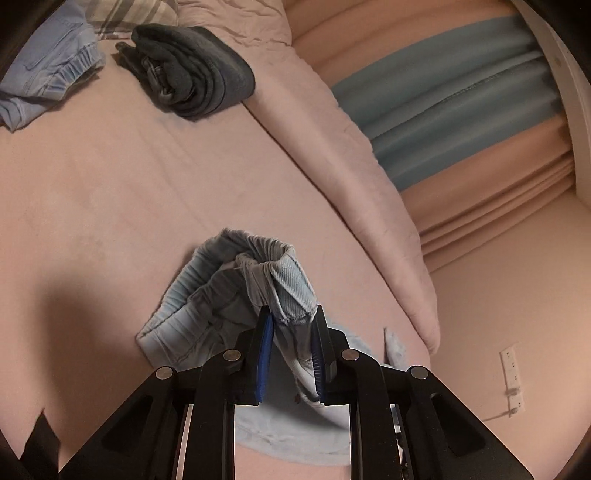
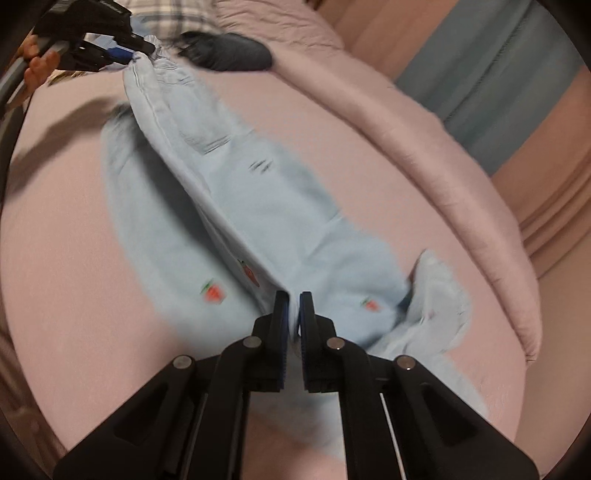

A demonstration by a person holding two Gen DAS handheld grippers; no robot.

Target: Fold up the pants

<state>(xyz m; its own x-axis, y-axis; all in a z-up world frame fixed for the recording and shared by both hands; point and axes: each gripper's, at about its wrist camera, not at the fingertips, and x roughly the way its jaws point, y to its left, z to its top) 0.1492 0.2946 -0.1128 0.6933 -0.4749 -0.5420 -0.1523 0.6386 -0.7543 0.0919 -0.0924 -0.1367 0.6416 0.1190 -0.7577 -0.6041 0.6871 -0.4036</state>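
Note:
Light blue pants (image 2: 258, 206) with small red strawberry prints lie stretched across a pink bed (image 2: 74, 332). My left gripper (image 1: 291, 317) is shut on the bunched elastic waistband (image 1: 273, 266), which rises off the sheet. From the right wrist view that same left gripper (image 2: 136, 51) sits at the far top left, held by a hand. My right gripper (image 2: 294, 299) is shut on a raised fold of a pant leg near the hem end. The other leg hem (image 2: 432, 295) lies crumpled to the right.
A folded dark garment (image 1: 195, 70) and another light denim piece (image 1: 48, 74) lie at the bed's far end, near a plaid pillow (image 1: 133, 14). A pink duvet (image 1: 369, 177) is ridged along the right edge. Curtains (image 1: 461, 110) and a wall outlet (image 1: 511, 373) are beyond.

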